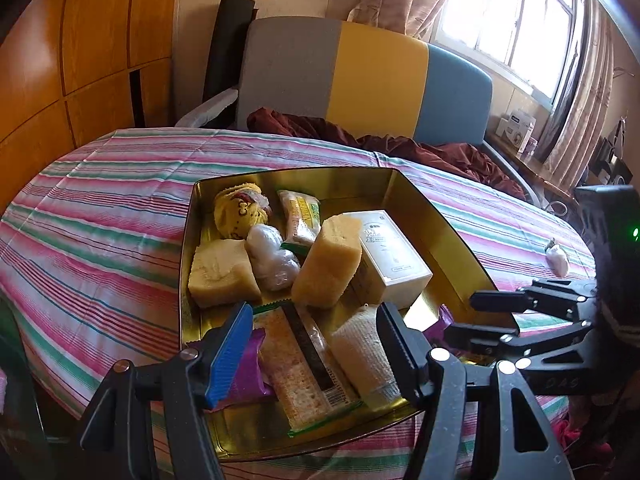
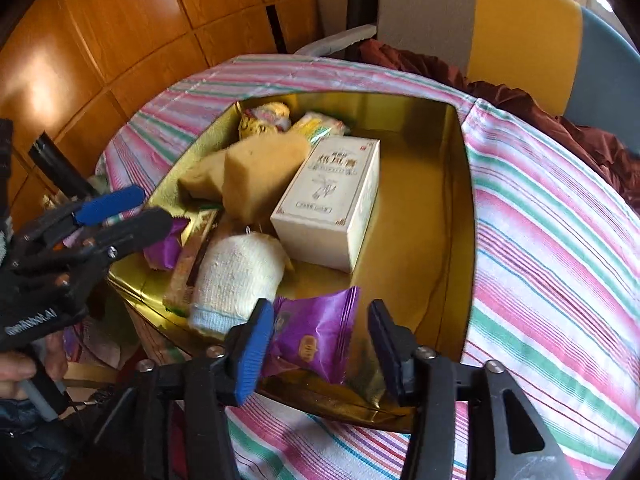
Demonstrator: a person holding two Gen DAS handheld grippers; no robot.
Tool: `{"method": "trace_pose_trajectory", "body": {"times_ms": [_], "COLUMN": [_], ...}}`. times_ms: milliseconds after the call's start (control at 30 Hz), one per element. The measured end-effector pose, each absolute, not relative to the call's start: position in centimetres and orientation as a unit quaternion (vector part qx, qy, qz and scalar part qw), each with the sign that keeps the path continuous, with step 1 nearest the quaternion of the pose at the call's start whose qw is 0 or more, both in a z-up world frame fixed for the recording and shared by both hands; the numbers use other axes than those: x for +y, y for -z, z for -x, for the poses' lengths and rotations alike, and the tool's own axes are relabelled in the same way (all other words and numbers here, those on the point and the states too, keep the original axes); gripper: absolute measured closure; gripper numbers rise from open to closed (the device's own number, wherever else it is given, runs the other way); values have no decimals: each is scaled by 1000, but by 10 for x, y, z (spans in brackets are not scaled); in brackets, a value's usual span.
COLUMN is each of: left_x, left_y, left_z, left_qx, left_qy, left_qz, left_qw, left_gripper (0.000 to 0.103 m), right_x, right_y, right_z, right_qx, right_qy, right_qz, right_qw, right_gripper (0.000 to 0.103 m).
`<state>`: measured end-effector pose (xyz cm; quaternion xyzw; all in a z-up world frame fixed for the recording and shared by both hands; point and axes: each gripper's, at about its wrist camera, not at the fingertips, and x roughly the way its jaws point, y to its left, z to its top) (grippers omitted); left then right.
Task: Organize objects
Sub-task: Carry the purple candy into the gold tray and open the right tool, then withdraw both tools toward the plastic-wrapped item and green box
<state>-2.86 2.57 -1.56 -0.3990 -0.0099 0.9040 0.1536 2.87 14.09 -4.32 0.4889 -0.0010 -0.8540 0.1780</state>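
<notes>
A gold tin tray (image 1: 436,216) (image 2: 440,208) on a striped cloth holds a white box (image 1: 388,256) (image 2: 332,200), two yellow sponges (image 1: 328,264) (image 2: 260,176), a rolled white sock (image 1: 364,352) (image 2: 236,272), a long cracker pack (image 1: 300,356), purple snack packs (image 2: 316,332) and other wrapped items. My left gripper (image 1: 316,344) is open over the tray's near edge, above the cracker pack and sock. My right gripper (image 2: 320,348) is open around a purple pack lying at the tray's near edge; it also shows in the left wrist view (image 1: 476,316).
A small white wrapped item (image 1: 558,258) lies on the striped cloth (image 1: 100,220) right of the tray. A dark red cloth (image 1: 400,144) and a grey, yellow and blue headboard (image 1: 360,76) stand behind. Wooden panels (image 1: 80,40) are at left.
</notes>
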Motion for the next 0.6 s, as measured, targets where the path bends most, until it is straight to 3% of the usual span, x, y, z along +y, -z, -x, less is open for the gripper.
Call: {"method": "trace_pose_trajectory", "body": {"times_ms": [300, 600], "left_x": [39, 73], "left_y": [8, -1], "left_z": [24, 21], "left_qx": [8, 33], "left_qy": [-905, -898], "left_qz": [390, 387], "left_qw": [168, 207], "left_gripper": [39, 39], "right_x": [183, 278], "right_y": [16, 13], "right_z": [-38, -49], "right_qx": [-50, -104], "right_qy": [878, 886], "right_qz": [-455, -451], "right_qw": [139, 27], "right_gripper": [34, 25]}}
